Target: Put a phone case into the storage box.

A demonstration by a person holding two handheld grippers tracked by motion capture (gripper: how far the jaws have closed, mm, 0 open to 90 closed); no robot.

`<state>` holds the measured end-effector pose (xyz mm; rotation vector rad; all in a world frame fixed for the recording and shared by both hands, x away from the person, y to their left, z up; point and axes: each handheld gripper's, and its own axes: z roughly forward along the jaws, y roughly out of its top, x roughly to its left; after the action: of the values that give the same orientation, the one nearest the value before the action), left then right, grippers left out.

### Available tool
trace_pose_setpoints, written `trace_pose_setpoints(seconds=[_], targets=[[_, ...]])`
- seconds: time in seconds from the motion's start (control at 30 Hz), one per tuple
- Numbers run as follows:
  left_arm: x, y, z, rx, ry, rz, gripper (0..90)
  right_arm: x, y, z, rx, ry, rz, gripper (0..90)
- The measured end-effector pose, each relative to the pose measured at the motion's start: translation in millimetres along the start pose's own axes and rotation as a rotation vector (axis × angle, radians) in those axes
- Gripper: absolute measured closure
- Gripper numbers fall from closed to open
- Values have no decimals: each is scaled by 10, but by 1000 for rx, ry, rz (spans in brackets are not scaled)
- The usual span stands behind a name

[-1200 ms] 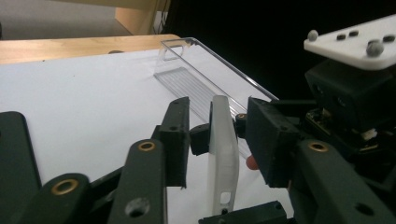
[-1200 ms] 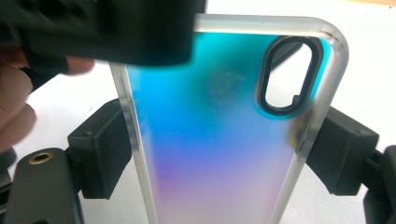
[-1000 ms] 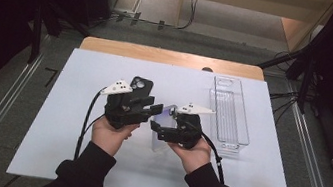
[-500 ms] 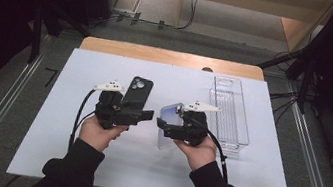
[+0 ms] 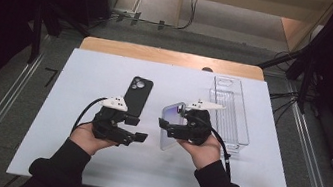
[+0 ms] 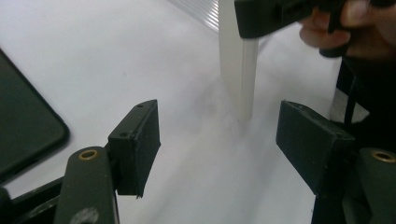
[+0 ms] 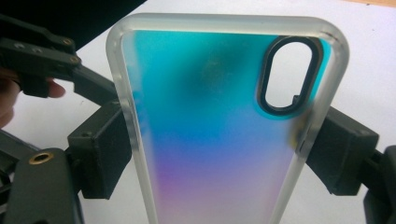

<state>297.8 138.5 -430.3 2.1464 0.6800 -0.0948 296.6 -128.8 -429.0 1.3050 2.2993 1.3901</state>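
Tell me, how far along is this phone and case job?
Looks done: the bare phone lies flat on the table, apart from its case. In hand: the right gripper clamps the see-through case by its long edges, upright. The left gripper is open with nothing between its jaws, which have just been opening. Probably left: the case's next stop, perhaps the clear tray.

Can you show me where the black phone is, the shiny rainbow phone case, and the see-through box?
black phone (image 5: 137,96), high view, middle of its back.
rainbow phone case (image 7: 210,130), right gripper view, middle of its coloured back.
see-through box (image 5: 244,131), high view, right wall.
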Motion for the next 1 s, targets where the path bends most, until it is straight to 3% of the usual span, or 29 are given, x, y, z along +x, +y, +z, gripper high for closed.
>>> trace_pose_setpoints(seconds=[0.2, 0.33, 0.6, 0.73, 0.87, 1.0], targets=[[17, -101, -17, 19, -16, 26, 308, -19, 4, -13, 22, 21, -13, 150], [57, -194, -37, 49, -33, 20, 308, -27, 9, -27, 23, 37, -15, 150], [102, -376, -86, 80, -16, -5, 308, -48, 33, -65, 14, 44, -28, 150], [118, -438, -147, 76, 6, -11, 308, -68, 60, -109, 11, 45, -27, 150], [137, -486, -215, 54, 57, -55, 309, -98, 89, -142, 26, 81, -30, 150], [152, -513, -269, 33, 94, -93, 309, -115, 116, -182, 30, 74, -38, 150]])
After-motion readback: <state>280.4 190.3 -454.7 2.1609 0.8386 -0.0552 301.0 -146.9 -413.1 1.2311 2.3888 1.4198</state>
